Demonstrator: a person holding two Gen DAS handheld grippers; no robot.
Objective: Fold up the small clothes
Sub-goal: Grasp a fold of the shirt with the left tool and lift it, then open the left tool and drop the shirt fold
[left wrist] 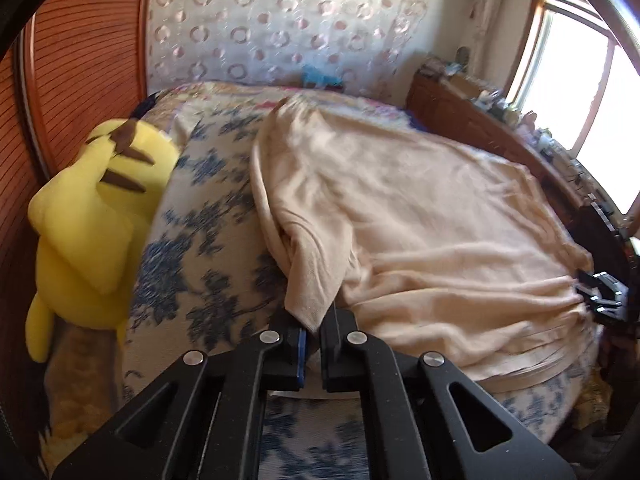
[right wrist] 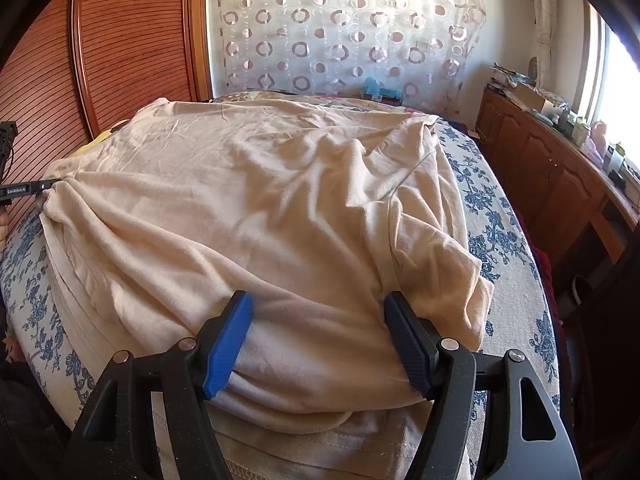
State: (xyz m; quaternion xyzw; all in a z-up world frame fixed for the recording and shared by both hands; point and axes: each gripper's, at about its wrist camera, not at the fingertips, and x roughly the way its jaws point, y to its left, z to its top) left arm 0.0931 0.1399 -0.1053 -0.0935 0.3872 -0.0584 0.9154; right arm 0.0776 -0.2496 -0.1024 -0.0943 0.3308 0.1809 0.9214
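The left gripper (left wrist: 311,334) sits at six o'clock, its jaws nearly closed and pinching a bunched corner of the cream shirt (left wrist: 400,216), which spreads from the centre toward three o'clock over the blue-flowered bedspread (left wrist: 208,216). At four o'clock the right gripper (left wrist: 600,292) touches the shirt's far edge, its jaws too blurred to judge. A yellow plush toy (left wrist: 96,216) lies at nine o'clock beside the bed.

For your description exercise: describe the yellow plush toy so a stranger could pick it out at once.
Find the bed with the blue-flowered cover. At its edge beside the brown slatted panel slumps the plush toy, the only bright yellow thing there, with dark brown markings.
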